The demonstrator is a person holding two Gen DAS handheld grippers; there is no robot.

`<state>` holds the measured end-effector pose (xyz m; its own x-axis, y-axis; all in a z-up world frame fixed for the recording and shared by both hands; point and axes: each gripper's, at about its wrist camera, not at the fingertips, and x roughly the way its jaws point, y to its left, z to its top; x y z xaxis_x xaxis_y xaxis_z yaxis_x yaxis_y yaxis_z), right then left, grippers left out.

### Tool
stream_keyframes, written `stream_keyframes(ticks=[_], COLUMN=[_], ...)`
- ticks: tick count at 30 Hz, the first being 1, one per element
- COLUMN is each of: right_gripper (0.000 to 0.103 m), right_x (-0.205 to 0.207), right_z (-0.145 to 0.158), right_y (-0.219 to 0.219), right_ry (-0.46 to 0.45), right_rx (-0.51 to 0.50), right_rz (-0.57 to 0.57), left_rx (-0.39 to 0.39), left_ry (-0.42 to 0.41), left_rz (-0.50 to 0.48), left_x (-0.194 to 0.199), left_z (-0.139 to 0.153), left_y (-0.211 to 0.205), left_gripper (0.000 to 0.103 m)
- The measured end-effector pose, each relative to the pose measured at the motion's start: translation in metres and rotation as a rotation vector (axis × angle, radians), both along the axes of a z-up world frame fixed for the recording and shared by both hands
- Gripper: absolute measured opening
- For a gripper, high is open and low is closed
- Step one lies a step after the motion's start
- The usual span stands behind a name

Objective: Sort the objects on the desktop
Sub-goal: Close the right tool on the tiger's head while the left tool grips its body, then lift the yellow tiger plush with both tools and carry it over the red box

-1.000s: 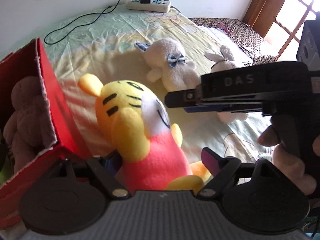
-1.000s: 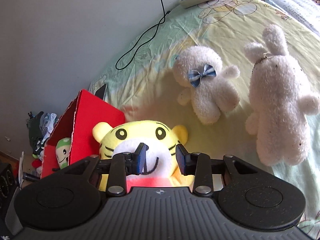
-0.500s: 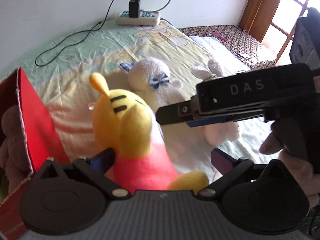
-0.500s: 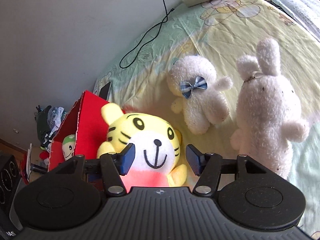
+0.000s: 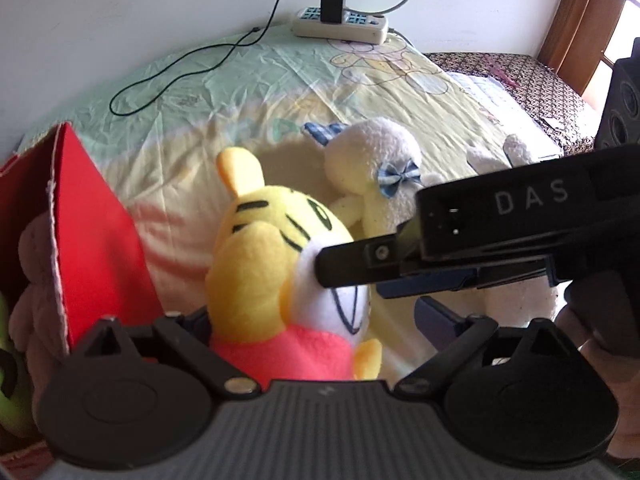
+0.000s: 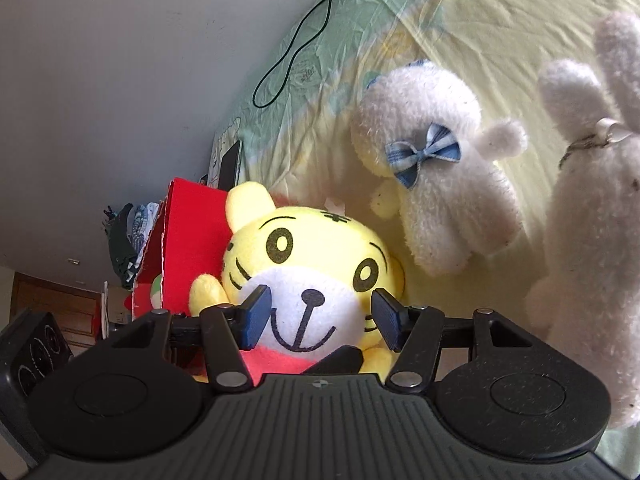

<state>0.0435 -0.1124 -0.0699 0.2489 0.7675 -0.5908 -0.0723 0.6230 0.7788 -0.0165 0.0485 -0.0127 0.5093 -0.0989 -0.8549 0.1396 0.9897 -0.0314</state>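
Note:
A yellow tiger plush (image 5: 280,248) in a red shirt sits upright on the bedsheet beside an open red box (image 5: 100,232). My left gripper (image 5: 316,320) straddles its body and the jaws are closing. The left finger lies against the plush; the right finger (image 5: 436,320) stands apart from it. My right gripper (image 6: 320,316) is open, with its pads on either side of the tiger's (image 6: 308,272) white muzzle. In the left wrist view the right gripper (image 5: 352,276) comes in from the right, tip at the tiger's face. The red box (image 6: 192,232) stands behind the tiger.
A white bear with a blue bow (image 6: 440,184) and a white rabbit (image 6: 592,220) lie on the sheet beyond the tiger. A brown plush (image 5: 32,264) sits inside the box. A power strip (image 5: 340,26) and black cable (image 5: 180,68) lie by the wall. A hand (image 5: 580,328) holds the right gripper.
The right gripper's jaws have widened from a narrow gap at the tiger's muzzle. The left jaws opened wide, then narrowed. The tiger now sits upright, closer to the red box.

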Motion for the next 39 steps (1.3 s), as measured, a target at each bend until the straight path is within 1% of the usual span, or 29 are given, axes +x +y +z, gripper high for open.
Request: stream_keyframes(ticks=[1, 2, 3, 6, 11, 14, 16, 19, 21, 23, 25, 27, 29, 32, 35, 39], right_gripper=[0.058, 0.055, 0.055, 0.055, 0.055, 0.055, 0.055, 0.055, 0.055, 0.055, 0.055, 0.055, 0.055, 0.055, 0.055, 0.055], right_x=[0.0, 0.0, -0.002, -0.005, -0.009, -0.012, -0.013, -0.014, -0.013, -0.013, -0.015, -0.014, -0.013, -0.014, -0.018, -0.02], right_z=[-0.002, -0.003, -0.003, 0.006, 0.031, 0.056, 0.08, 0.114, 0.135, 0.152, 0.164, 0.169, 0.17, 0.161, 0.147, 0.125], right_y=[0.003, 0.004, 0.006, 0.009, 0.006, 0.003, 0.005, 0.016, 0.03, 0.051, 0.081, 0.115, 0.149, 0.202, 0.251, 0.297], right_ry=[0.006, 0.012, 0.019, -0.01, -0.065, -0.126, -0.18, -0.265, -0.313, -0.354, -0.387, -0.408, -0.408, -0.378, -0.349, -0.293], right_rx=[0.009, 0.021, 0.04, 0.032, 0.044, 0.05, 0.053, 0.057, 0.071, 0.088, 0.105, 0.124, 0.145, 0.169, 0.169, 0.158], right_rz=[0.01, 0.016, 0.021, 0.035, 0.037, 0.03, 0.03, 0.044, 0.069, 0.104, 0.148, 0.2, 0.253, 0.334, 0.415, 0.481], left_rx=[0.005, 0.004, -0.001, -0.013, -0.048, -0.059, -0.073, -0.093, -0.083, -0.067, -0.047, -0.024, 0.003, 0.031, 0.036, 0.052], left_ry=[0.0, 0.001, 0.001, -0.005, -0.046, -0.104, -0.149, -0.221, -0.272, -0.316, -0.348, -0.363, -0.364, -0.345, -0.306, -0.245], left_rz=[0.01, 0.015, 0.021, 0.026, 0.017, 0.001, -0.005, 0.002, 0.017, 0.043, 0.085, 0.134, 0.189, 0.269, 0.343, 0.395], left_x=[-0.001, -0.001, -0.001, -0.002, -0.008, -0.012, -0.015, -0.022, -0.03, -0.04, -0.052, -0.062, -0.072, -0.085, -0.097, -0.107], left_z=[0.001, 0.002, 0.003, 0.011, 0.036, 0.062, 0.084, 0.118, 0.138, 0.154, 0.165, 0.172, 0.175, 0.169, 0.157, 0.134], left_y=[0.0, 0.001, 0.001, 0.002, 0.002, 0.003, 0.009, 0.026, 0.042, 0.062, 0.091, 0.118, 0.148, 0.191, 0.232, 0.27], left_gripper=[0.089, 0.089, 0.088, 0.083, 0.082, 0.082, 0.082, 0.082, 0.082, 0.082, 0.082, 0.082, 0.082, 0.082, 0.082, 0.082])
